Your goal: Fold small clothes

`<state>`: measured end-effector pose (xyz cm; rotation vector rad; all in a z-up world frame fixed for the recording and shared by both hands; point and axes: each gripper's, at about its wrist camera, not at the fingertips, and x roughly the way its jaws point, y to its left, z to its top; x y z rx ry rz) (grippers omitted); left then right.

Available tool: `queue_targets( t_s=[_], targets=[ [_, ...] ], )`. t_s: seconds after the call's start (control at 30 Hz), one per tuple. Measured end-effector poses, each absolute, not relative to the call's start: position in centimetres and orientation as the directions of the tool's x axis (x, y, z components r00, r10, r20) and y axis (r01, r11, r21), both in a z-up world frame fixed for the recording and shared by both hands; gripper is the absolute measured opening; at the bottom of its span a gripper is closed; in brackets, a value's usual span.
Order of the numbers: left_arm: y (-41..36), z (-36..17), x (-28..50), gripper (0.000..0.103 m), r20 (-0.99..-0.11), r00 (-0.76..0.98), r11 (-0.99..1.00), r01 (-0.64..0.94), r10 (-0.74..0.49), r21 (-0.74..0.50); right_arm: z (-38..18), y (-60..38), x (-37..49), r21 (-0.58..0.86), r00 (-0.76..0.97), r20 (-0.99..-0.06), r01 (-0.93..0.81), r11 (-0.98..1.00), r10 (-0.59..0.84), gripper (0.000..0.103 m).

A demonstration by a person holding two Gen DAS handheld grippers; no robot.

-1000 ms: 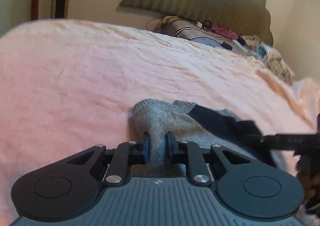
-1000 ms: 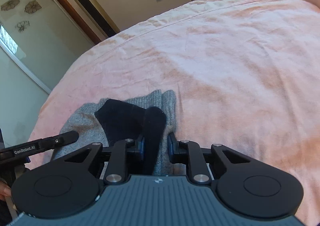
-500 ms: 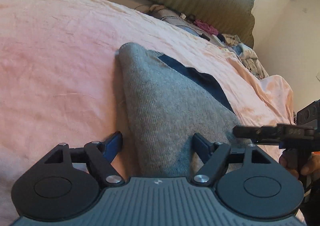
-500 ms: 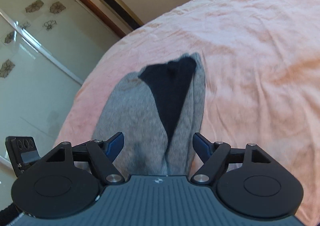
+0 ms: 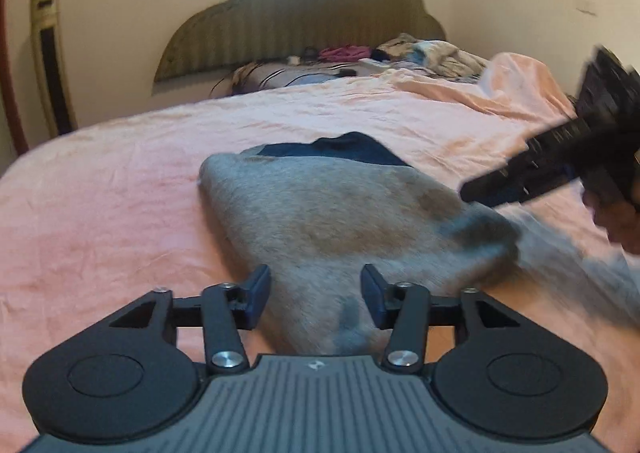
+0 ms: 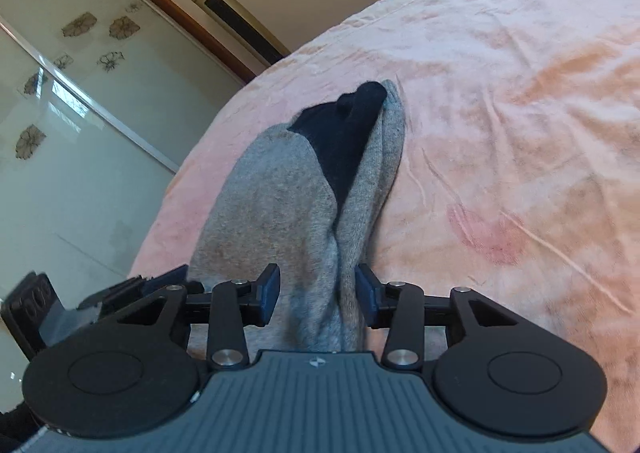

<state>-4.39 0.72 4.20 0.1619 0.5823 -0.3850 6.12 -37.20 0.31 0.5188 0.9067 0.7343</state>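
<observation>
A pair of grey socks (image 5: 320, 221) with dark navy toes (image 5: 340, 151) lies flat on the pink bedsheet (image 5: 100, 213), one on the other. My left gripper (image 5: 316, 293) hovers over the near end, jaws opening, pads apart from the cloth. In the right wrist view the same grey socks (image 6: 272, 213) and navy toes (image 6: 344, 141) stretch away from my right gripper (image 6: 316, 289). Its jaws are closing slightly, with the sock's near end between the pads, which stand apart. Each gripper appears in the other's view: the right one (image 5: 540, 169), blurred, and the left one (image 6: 132, 289).
A person's hand (image 5: 616, 221) holds the right gripper. A pile of clothes and pillows (image 5: 400, 57) lies by the padded headboard (image 5: 312, 21). A tall tower fan (image 6: 236, 17) and glass sliding doors (image 6: 60, 113) stand beside the bed. Pink sheet (image 6: 500, 113) spreads to the right.
Both grippers let go of the socks and drew back along them. The socks, bunched a second ago, now lie stretched out flat. The left view has swung towards the headboard.
</observation>
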Motion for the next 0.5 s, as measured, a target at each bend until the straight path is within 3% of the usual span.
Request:
queue_targets(
  t_s=[0.07, 0.17, 0.5],
  targets=[
    [-0.4, 3.7, -6.1, 0.072, -0.552, 0.777, 0.896, 0.429, -0.302, 0.113, 1.0, -36.9, 5.6, 0.652, 0.394, -0.530, -0.376, 0.658, 0.750, 0.045],
    [-1.4, 2.2, -5.7, 0.070, -0.578, 0.790, 0.898, 0.387, -0.207, 0.207, 1.0, -35.7, 5.3, 0.573, 0.389, -0.596, -0.406, 0.711, 0.703, 0.045],
    [-1.1, 1.5, -6.6, 0.067, -0.584, 0.782, 0.862, 0.434, -0.218, 0.260, 1.2, -35.5, 3.8, 0.490, 0.399, -0.640, -0.447, 0.749, 0.657, 0.045]
  ],
)
